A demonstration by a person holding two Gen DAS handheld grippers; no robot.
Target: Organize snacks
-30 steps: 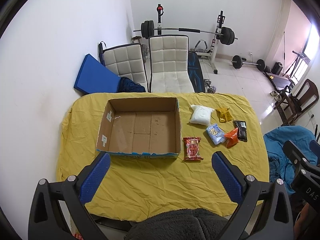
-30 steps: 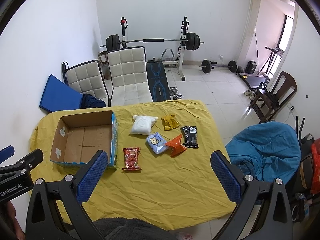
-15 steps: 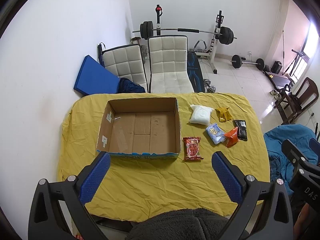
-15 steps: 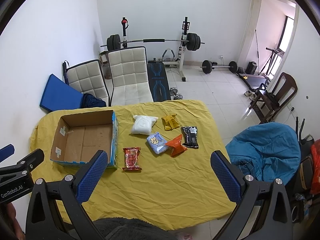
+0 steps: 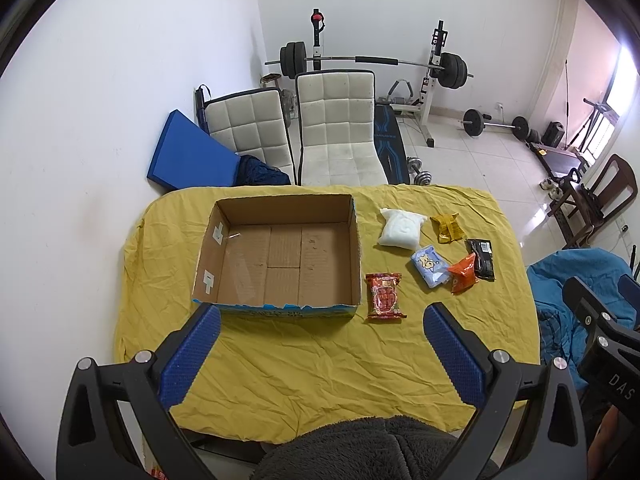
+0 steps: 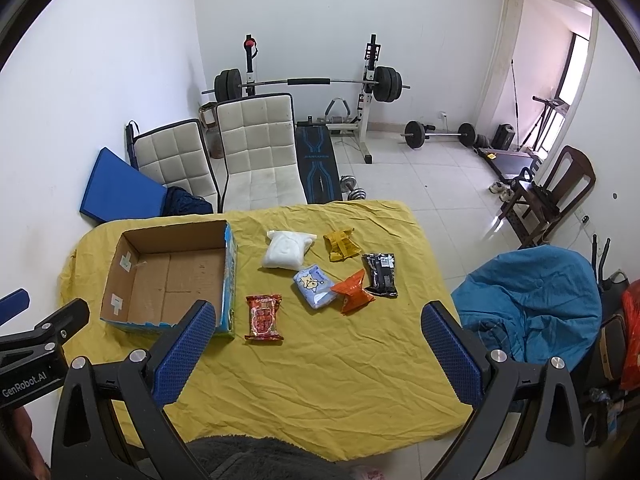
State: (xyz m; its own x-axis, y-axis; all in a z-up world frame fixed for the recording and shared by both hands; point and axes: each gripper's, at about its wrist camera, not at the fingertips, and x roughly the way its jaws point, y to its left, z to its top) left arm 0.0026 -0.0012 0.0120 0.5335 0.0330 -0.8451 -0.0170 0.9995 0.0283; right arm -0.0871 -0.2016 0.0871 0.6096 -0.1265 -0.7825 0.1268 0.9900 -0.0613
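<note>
Both wrist views looked down on a table draped in a wrinkled yellow cloth [image 5: 320,360]. The left gripper [image 5: 320,356], with blue ribbed pads [image 5: 188,356] on black fingers, was spread wide and held nothing; it hung above the near edge of the tabletop. The right gripper [image 6: 316,354] was likewise wide apart and empty, above the same near edge.

An open, empty brown cardboard box with a torn blue printed outer face [image 5: 280,256] sat on the left half of the tabletop, its four walls upright. Six snack packets lay to the right of it, none inside:
- a red rectangular packet [image 5: 385,297] lay flat just beside the box's near right corner, closest to the near edge;
- a white soft pouch [image 5: 401,229] lay toward the far edge;
- a mustard-yellow packet [image 5: 448,227] lay to its right, apart from it;
- a pale blue packet with a cartoon print [image 5: 431,265] lay just in front of the white pouch;
- an orange crinkled packet [image 5: 463,273] lay against the blue packet's right side — whether they touched could not be told;
- a black rectangular packet [image 5: 482,258] lay nearest the right edge, its left edge met or slightly overlapped by the orange one.

A dark grey fleece garment [image 5: 360,452] filled the bottom of the left view.
</note>
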